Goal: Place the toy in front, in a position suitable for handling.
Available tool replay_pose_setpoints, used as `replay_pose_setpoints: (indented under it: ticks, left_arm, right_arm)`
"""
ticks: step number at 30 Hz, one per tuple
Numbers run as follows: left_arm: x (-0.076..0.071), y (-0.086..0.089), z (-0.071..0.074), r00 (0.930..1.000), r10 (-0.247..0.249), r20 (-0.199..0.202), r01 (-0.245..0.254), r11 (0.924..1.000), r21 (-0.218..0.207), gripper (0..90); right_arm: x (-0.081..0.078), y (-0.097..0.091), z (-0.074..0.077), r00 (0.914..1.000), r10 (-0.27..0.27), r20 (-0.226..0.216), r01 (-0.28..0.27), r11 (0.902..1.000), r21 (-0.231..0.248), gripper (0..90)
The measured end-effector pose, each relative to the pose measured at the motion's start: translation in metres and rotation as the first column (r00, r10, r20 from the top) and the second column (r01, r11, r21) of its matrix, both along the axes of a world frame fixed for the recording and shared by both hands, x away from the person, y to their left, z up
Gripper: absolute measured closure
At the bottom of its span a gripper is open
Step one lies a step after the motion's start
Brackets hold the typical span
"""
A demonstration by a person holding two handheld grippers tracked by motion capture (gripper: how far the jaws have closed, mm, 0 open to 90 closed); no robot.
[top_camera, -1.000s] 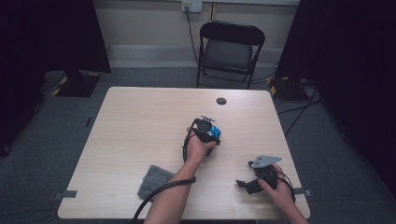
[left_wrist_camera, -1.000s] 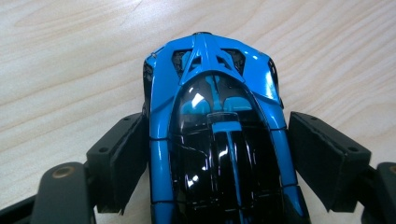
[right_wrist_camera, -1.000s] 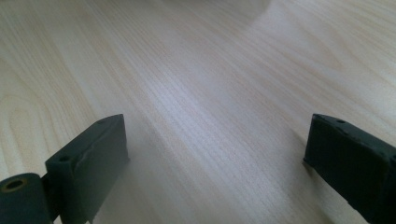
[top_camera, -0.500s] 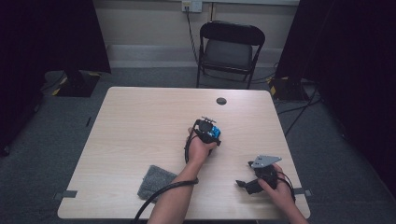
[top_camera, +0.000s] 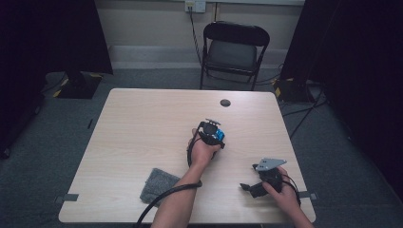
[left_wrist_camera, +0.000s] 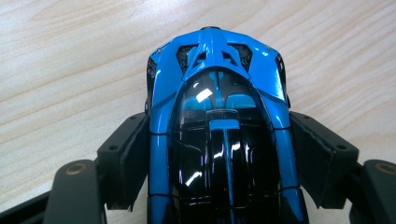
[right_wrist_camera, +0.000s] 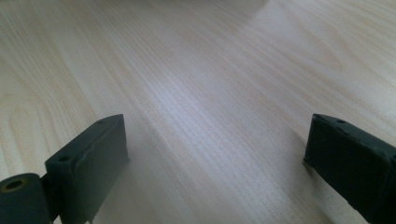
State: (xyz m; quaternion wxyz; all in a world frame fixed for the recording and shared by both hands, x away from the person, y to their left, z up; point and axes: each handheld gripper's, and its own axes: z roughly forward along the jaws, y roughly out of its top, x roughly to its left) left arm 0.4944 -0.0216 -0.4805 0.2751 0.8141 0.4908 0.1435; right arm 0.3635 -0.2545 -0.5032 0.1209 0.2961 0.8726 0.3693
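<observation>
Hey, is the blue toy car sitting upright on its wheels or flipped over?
Upright. The left gripper view looks down on the blue toy car's roof and windscreen, with the table beneath it.

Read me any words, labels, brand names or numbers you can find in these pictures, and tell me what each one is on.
No readable text anywhere.
Blue and black toy car: glossy body, no lettering, badge or number showing.
Left gripper and right gripper: plain black jaws, no markings.
Table, grey cloth, folding chair: no print visible.
</observation>
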Motion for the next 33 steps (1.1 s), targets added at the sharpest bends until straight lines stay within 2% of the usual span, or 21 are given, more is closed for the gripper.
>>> replay_pose_setpoints:
  ticks: [12,18,21,23,29,33]
  left_arm:
    - [0.0009,0.0065,0.0088,0.9994,-0.023,-0.026,0.023,0.9997,-0.010,26.8]
    - [0.0020,0.0054,0.0051,0.9990,-0.019,-0.040,0.019,0.9998,0.000,26.7]
    - [0.0023,0.0034,0.0026,0.9993,-0.026,-0.028,0.026,0.9995,0.018,26.7]
    - [0.0020,0.0030,0.0020,0.9997,-0.007,-0.025,0.007,0.9999,0.013,26.6]
    - [0.0004,0.0035,0.0005,0.9998,-0.018,-0.003,0.018,0.9998,0.011,26.0]
    - [-0.0021,0.0077,0.0043,0.9997,-0.022,0.014,0.022,0.9997,0.008,19.6]
  right_arm:
    - [0.0004,0.0002,0.0000,1.0000,0.003,-0.001,-0.003,1.0000,-0.001,4.7]
    - [0.0005,0.0003,0.0000,1.0000,0.004,-0.001,-0.004,1.0000,-0.001,4.7]
    - [0.0005,0.0003,0.0000,1.0000,0.003,-0.001,-0.003,1.0000,-0.001,4.7]
    - [0.0005,0.0003,0.0000,1.0000,0.003,-0.001,-0.003,1.0000,-0.001,4.6]
    - [0.0004,0.0003,0.0000,1.0000,0.003,-0.002,-0.003,1.0000,-0.001,4.6]
    - [0.0005,0.0003,0.0000,1.0000,0.003,-0.001,-0.003,1.0000,-0.001,4.7]
